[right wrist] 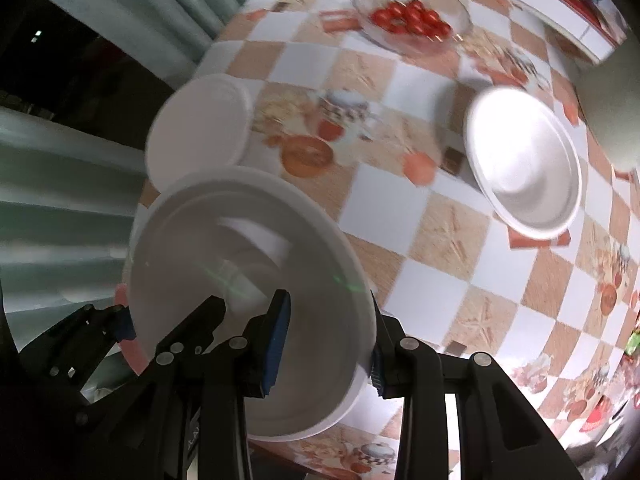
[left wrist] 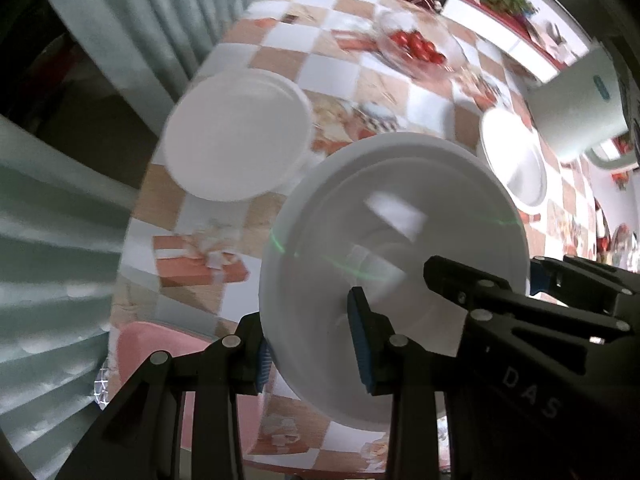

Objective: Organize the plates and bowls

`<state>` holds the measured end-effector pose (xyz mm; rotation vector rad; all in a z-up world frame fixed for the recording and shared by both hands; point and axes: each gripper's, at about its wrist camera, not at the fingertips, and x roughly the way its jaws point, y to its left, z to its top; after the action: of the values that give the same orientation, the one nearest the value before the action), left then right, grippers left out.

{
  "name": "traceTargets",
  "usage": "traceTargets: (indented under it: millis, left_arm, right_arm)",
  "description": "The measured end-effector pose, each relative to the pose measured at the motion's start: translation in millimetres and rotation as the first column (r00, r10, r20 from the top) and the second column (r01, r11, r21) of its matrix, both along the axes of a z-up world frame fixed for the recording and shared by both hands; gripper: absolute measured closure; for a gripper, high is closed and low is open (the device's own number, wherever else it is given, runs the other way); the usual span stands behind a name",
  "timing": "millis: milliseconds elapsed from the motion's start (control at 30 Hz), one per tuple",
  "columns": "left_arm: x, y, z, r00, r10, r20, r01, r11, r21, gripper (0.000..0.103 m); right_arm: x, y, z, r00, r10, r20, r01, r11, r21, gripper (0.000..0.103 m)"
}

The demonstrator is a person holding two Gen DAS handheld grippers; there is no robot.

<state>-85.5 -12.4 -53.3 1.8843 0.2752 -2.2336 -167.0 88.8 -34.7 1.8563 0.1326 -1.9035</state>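
Note:
A white bowl (left wrist: 384,240) is held tilted above the checkered table by both grippers. My left gripper (left wrist: 312,344) is shut on its left rim, one finger inside and one outside. My right gripper (right wrist: 328,344) is shut on its right rim (right wrist: 240,280) the same way; its body also shows in the left wrist view (left wrist: 520,304). A white plate (left wrist: 236,136) lies flat on the table behind the bowl to the left, also in the right wrist view (right wrist: 196,128). A second white plate (right wrist: 524,160) lies to the right (left wrist: 516,160).
A glass dish of tomatoes (right wrist: 412,20) sits at the back of the table (right wrist: 440,240). A pale cylindrical container (left wrist: 576,104) stands at the right. A pink chair (left wrist: 160,352) is at the table's near left edge. Curtains (left wrist: 60,240) hang on the left.

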Motion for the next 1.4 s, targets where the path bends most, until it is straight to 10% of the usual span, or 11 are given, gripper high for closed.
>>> traceTargets:
  millis: [633,1400]
  left_arm:
    - [-23.1,-77.4,31.0,0.988,0.134,-0.076,-0.136,0.99,-0.022,0.067]
    - [-55.8,-114.8,3.3,0.983,0.177,-0.045,-0.176,0.984,0.005,0.067]
  right_arm:
    - [-28.6,-78.0,32.8,0.995,0.072,-0.063,-0.075,0.997,-0.036,0.065]
    - [-61.1,-113.5,6.2,0.996,0.078,-0.03,-0.08,0.995,-0.052,0.065]
